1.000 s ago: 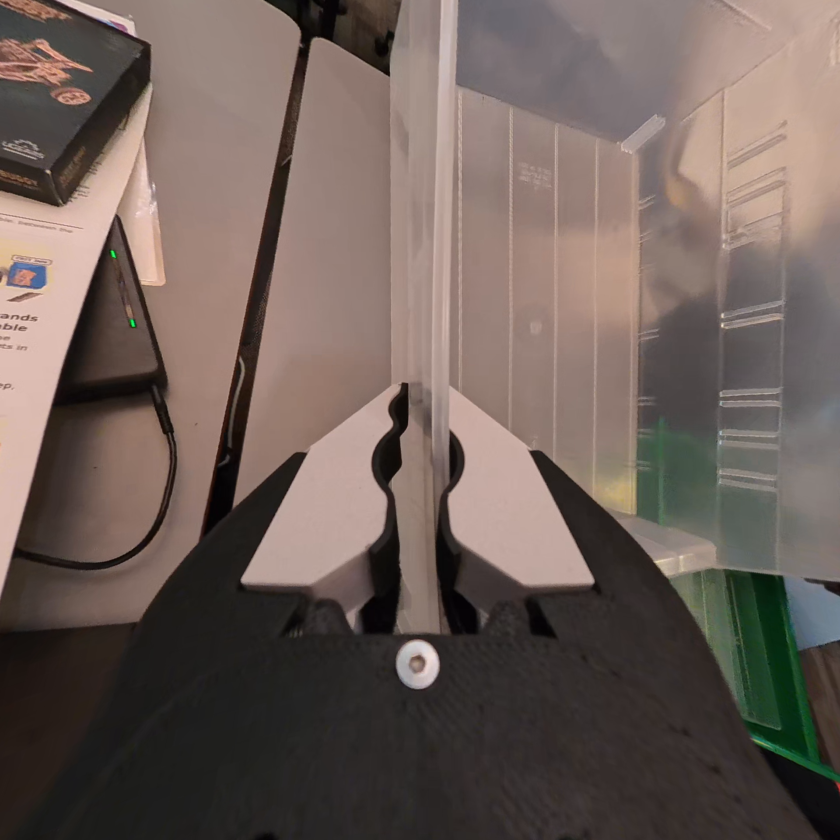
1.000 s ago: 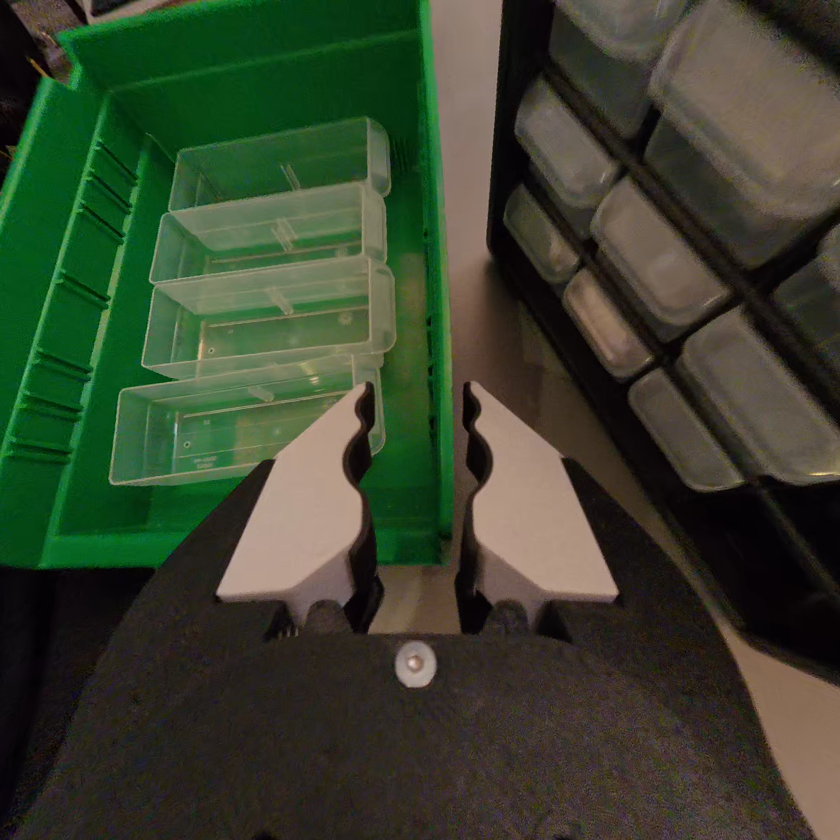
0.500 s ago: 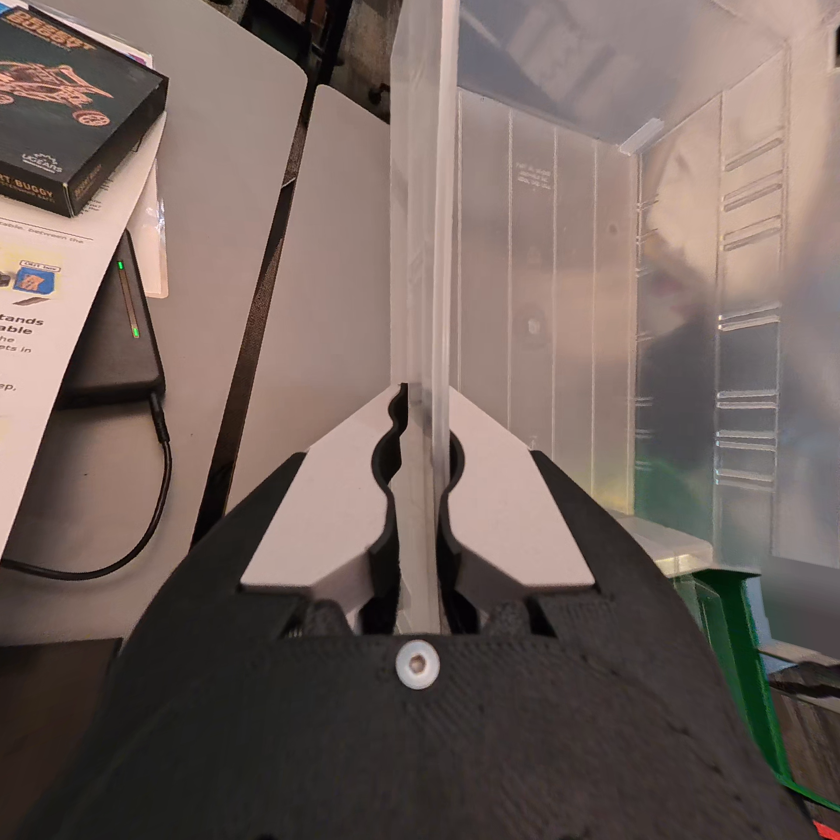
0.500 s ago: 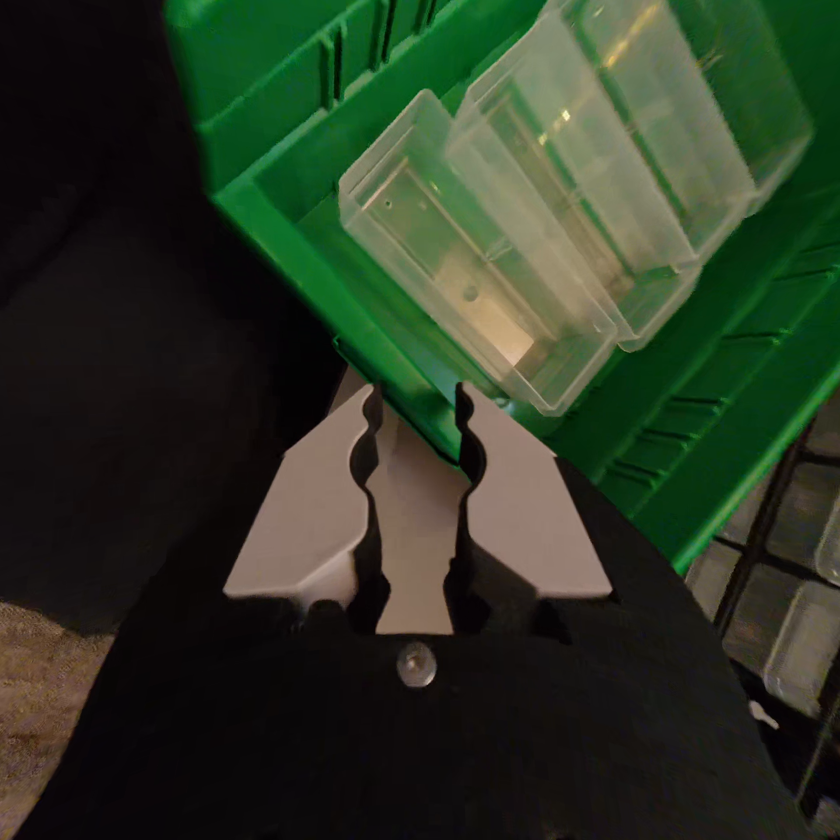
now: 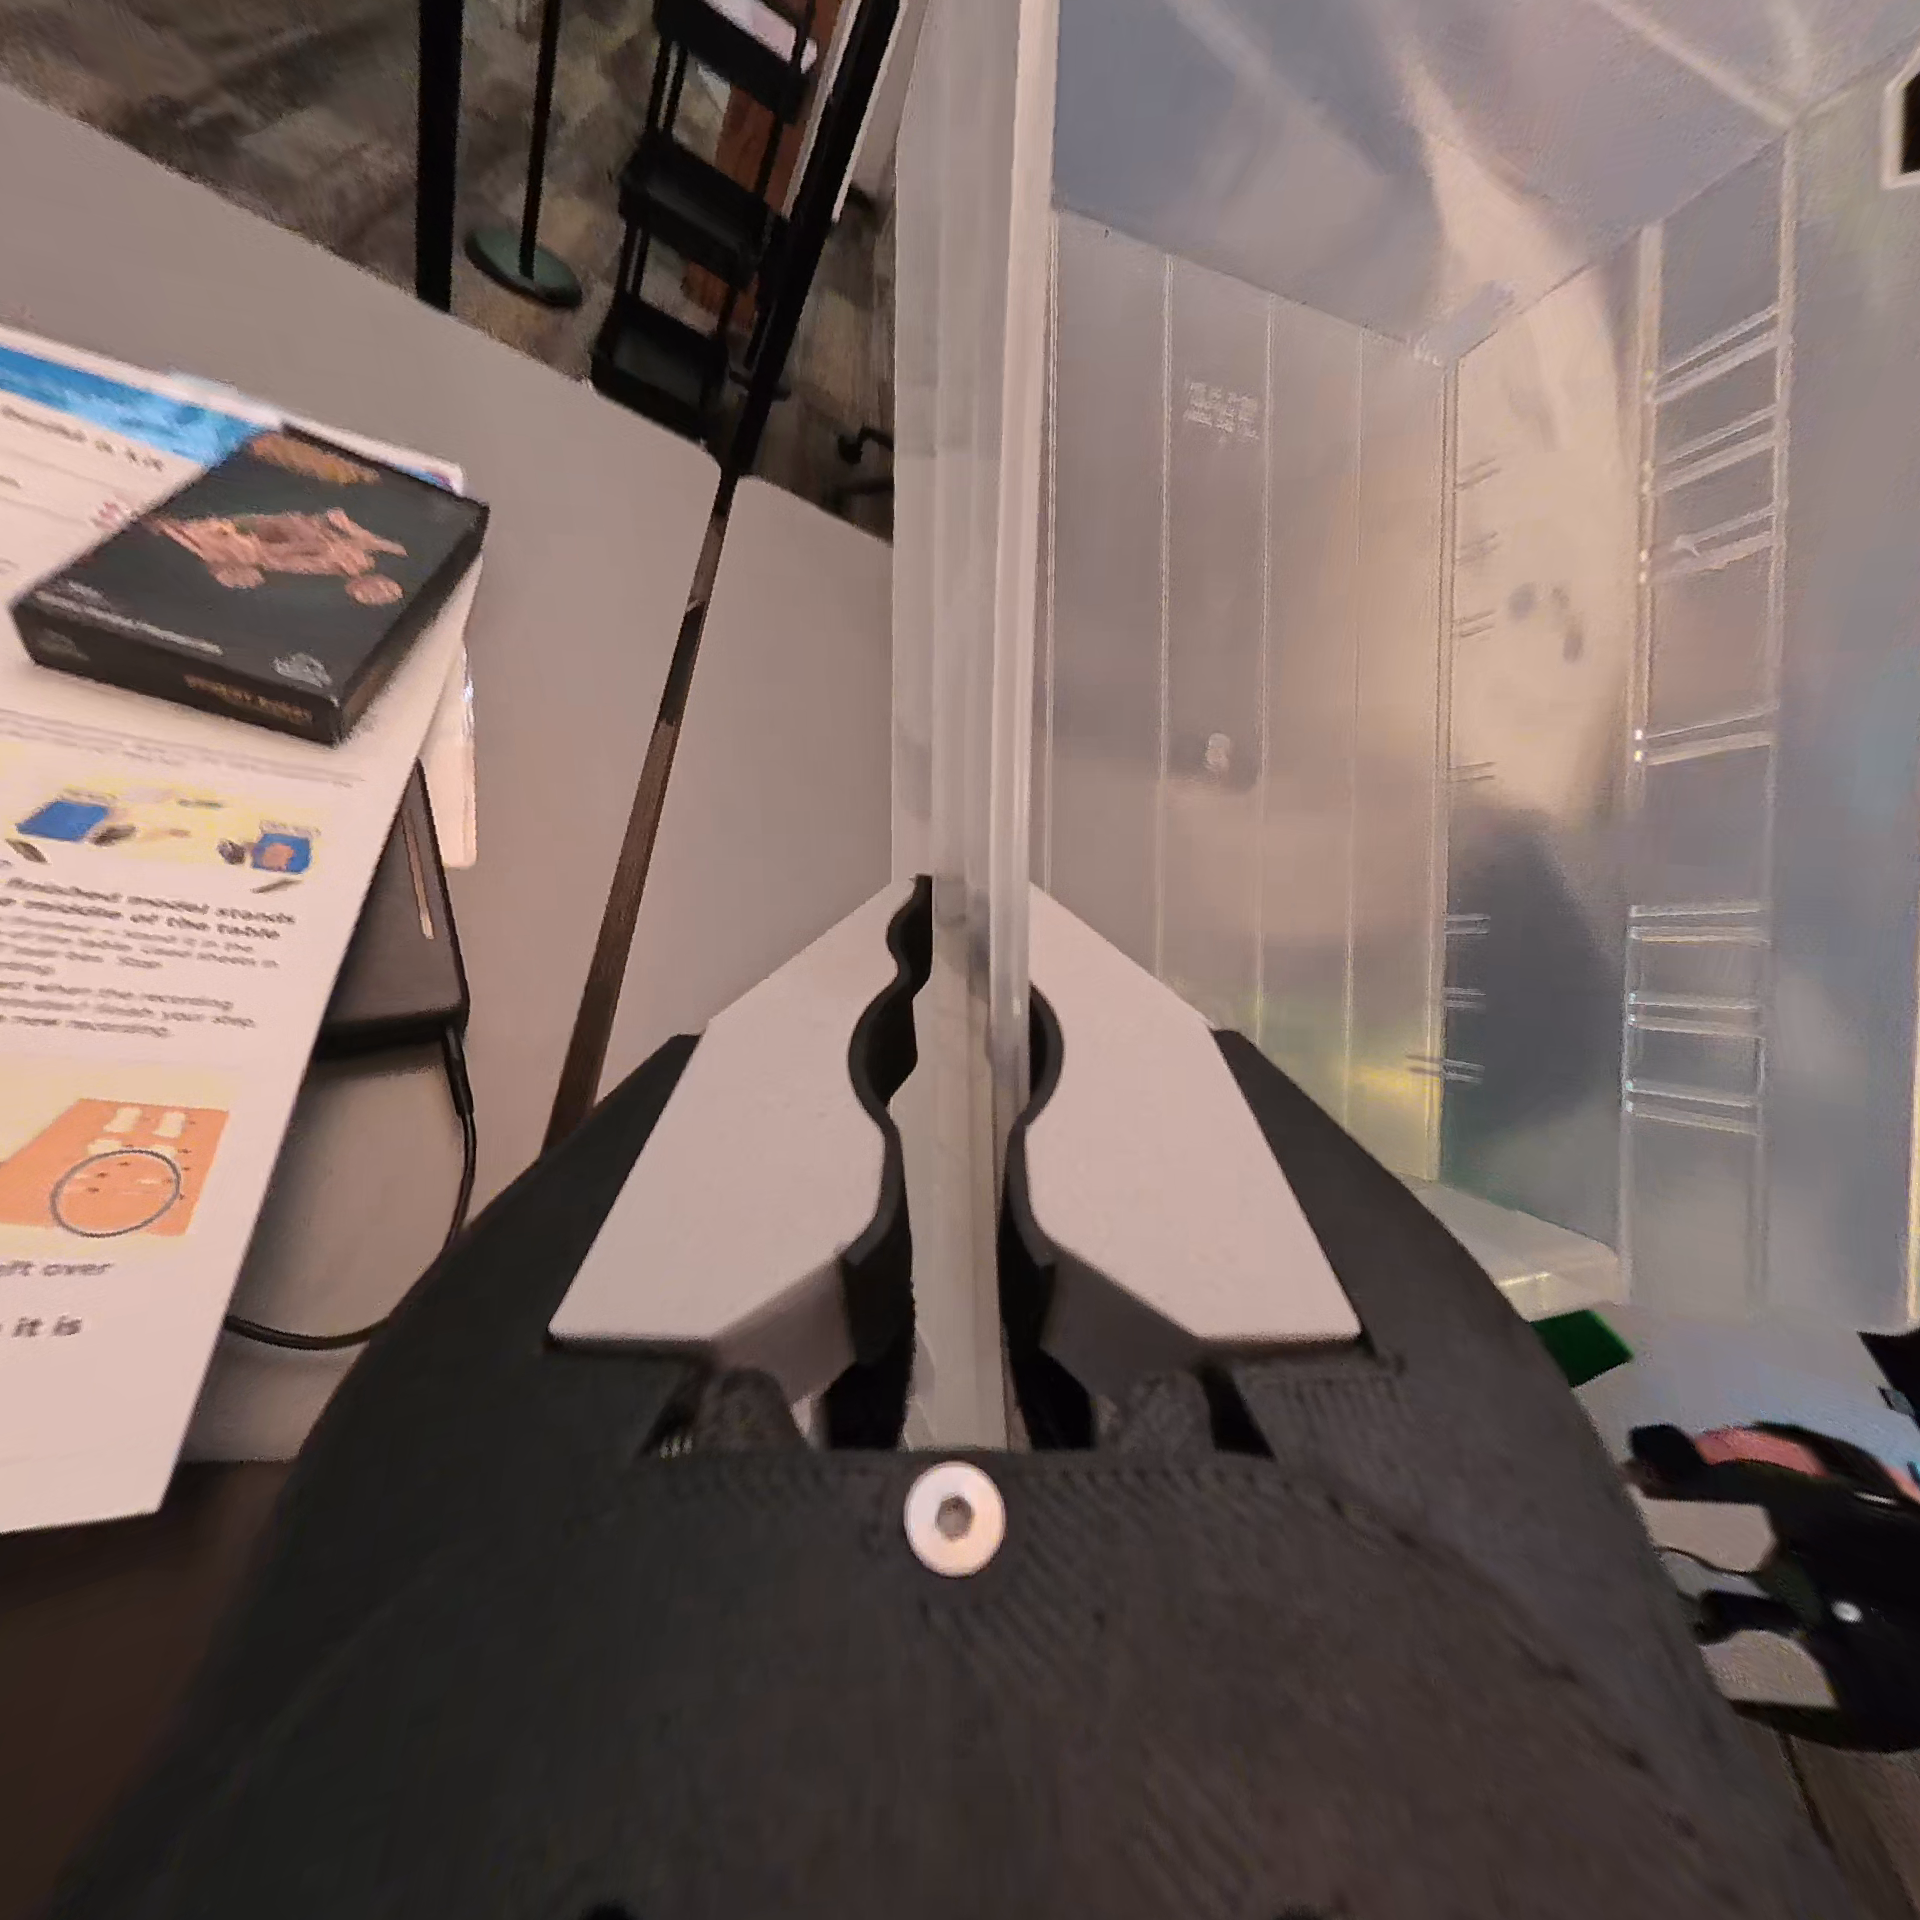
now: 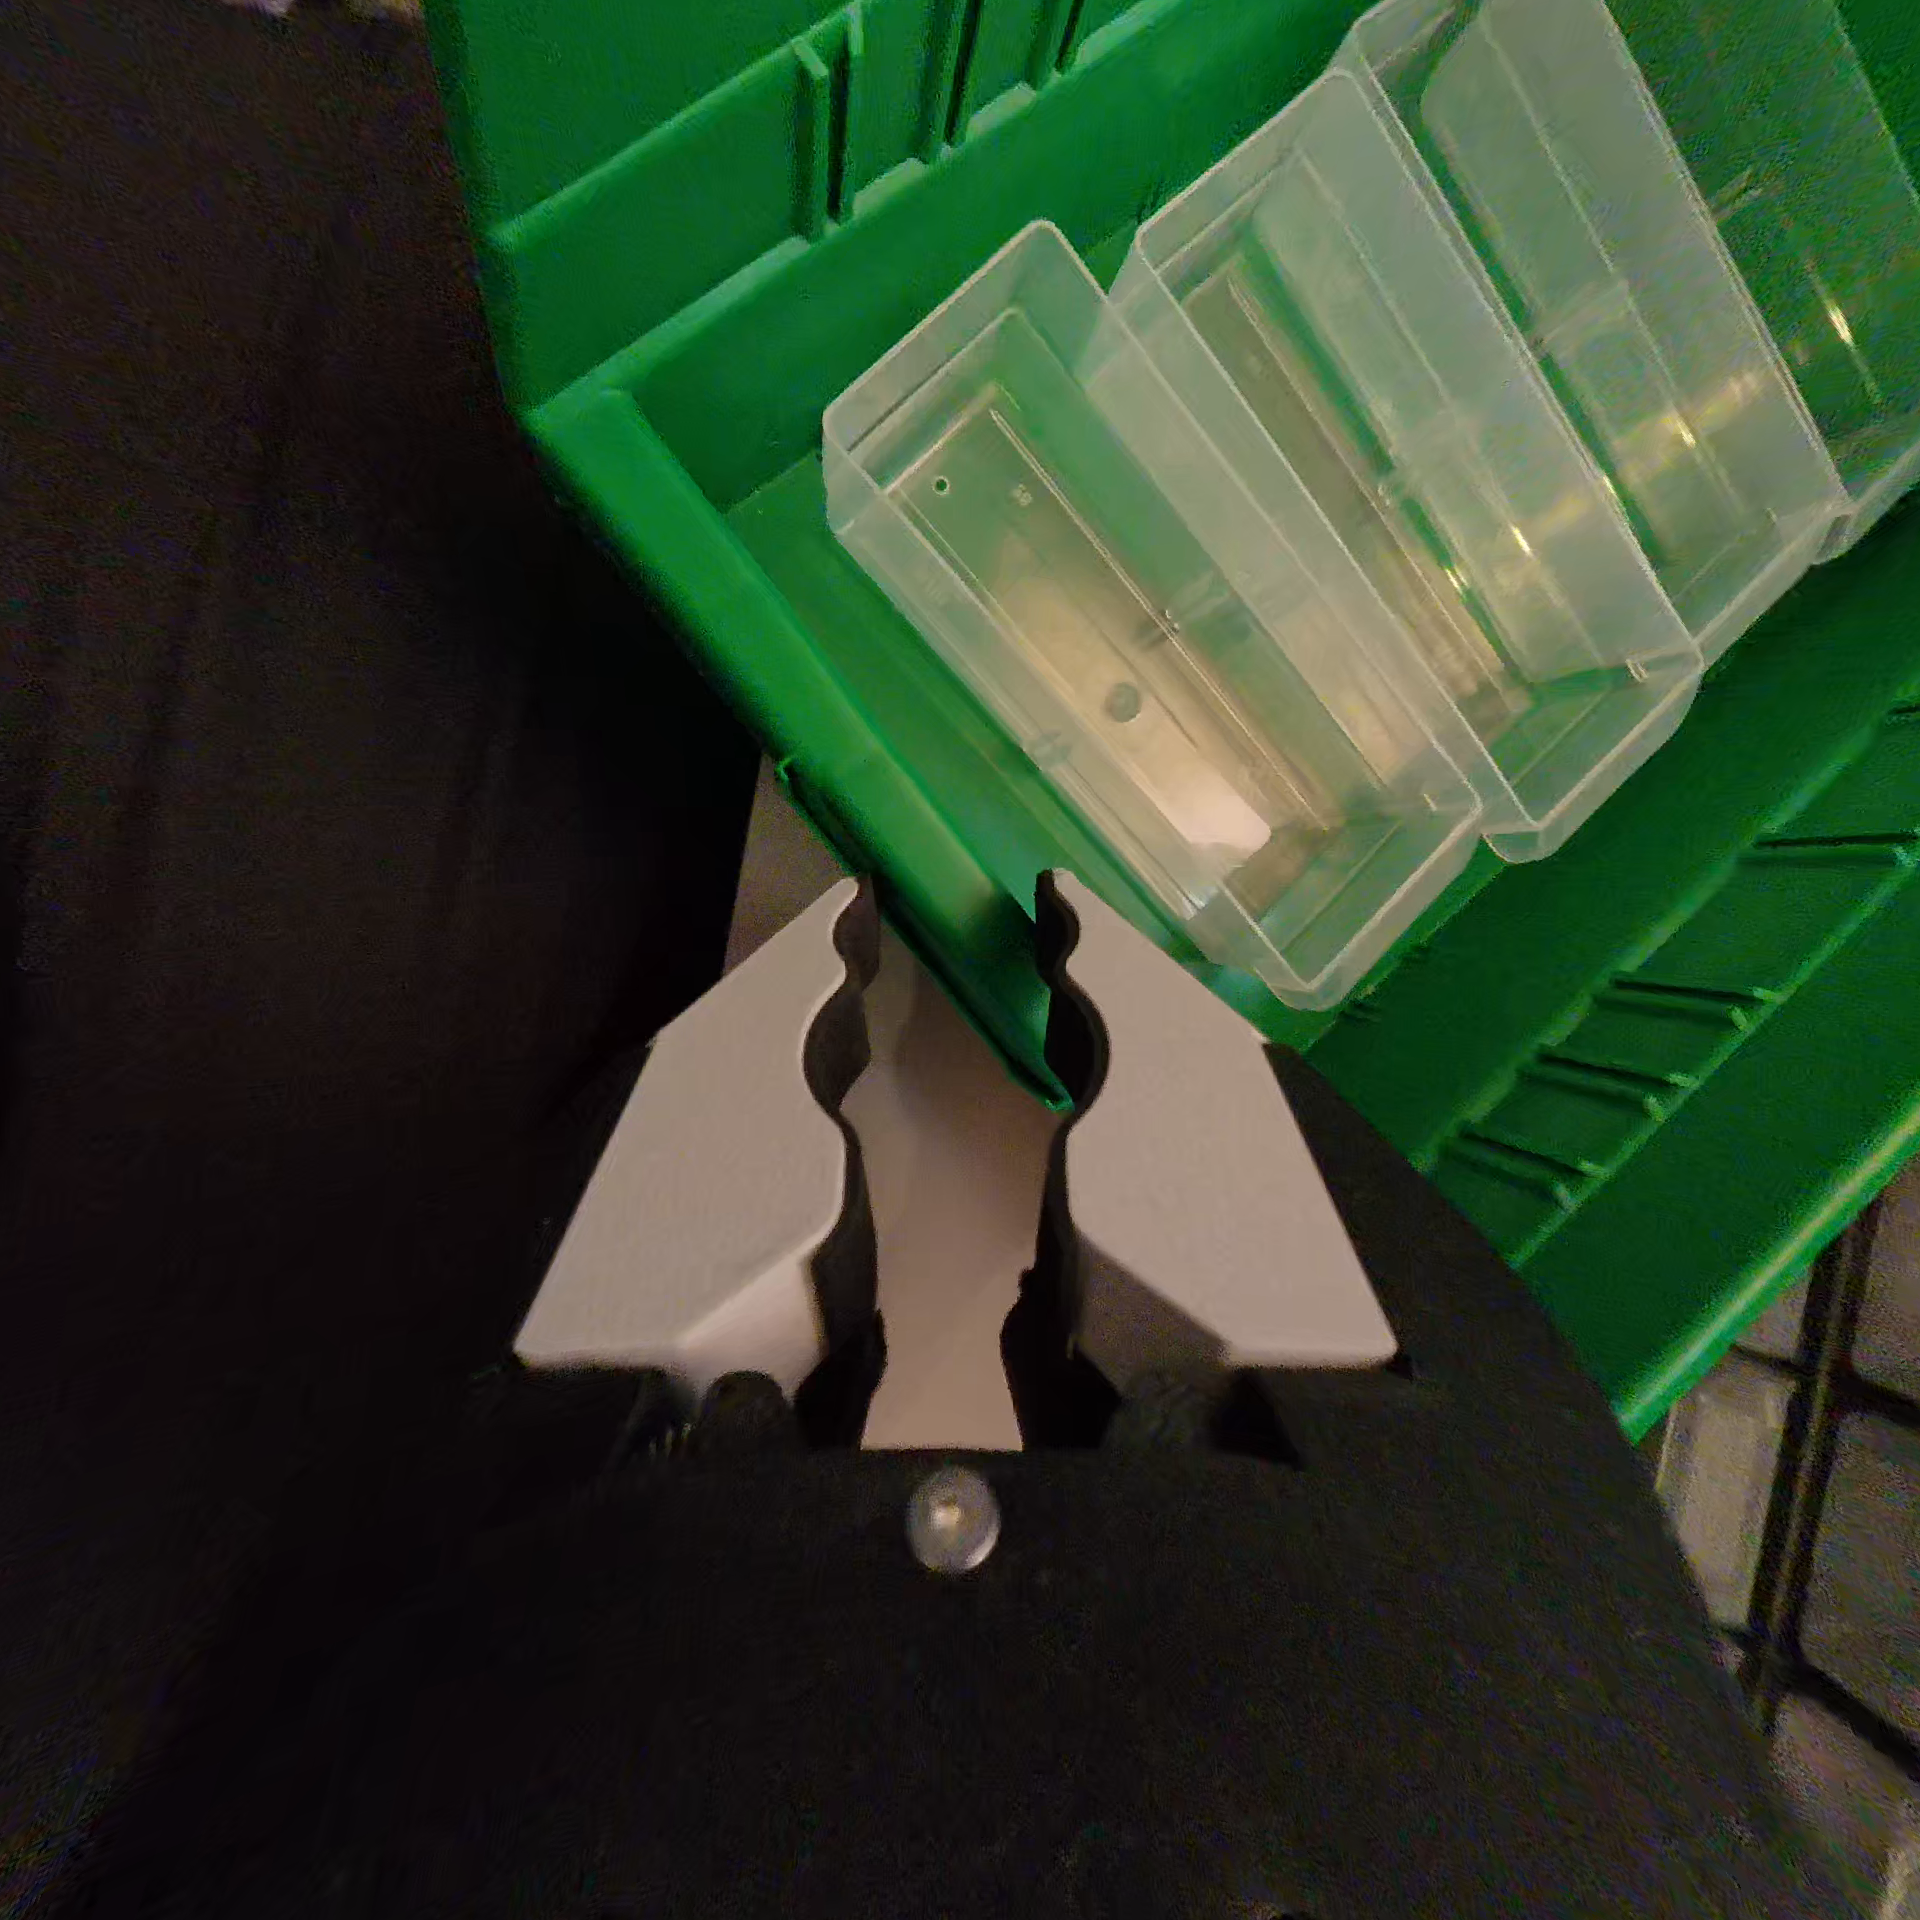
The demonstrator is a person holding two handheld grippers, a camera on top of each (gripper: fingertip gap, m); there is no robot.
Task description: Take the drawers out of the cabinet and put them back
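My left gripper is shut on the side wall of a large clear drawer and holds it up in the air, its open inside to the right. A bit of the green bin shows below it. In the right wrist view the green bin holds three small clear drawers side by side. My right gripper straddles the bin's near corner, and both fingers touch the rim. The black cabinet with clear drawers in it shows at the lower right.
On the grey table to the left lie a dark box, a printed sheet and a black power bank with a cable. A black stand is on the floor beyond the table.
My left gripper has lifted and tilted the large drawer away from the green bin. My right gripper swung from above the bin to its corner and narrowed onto the rim.
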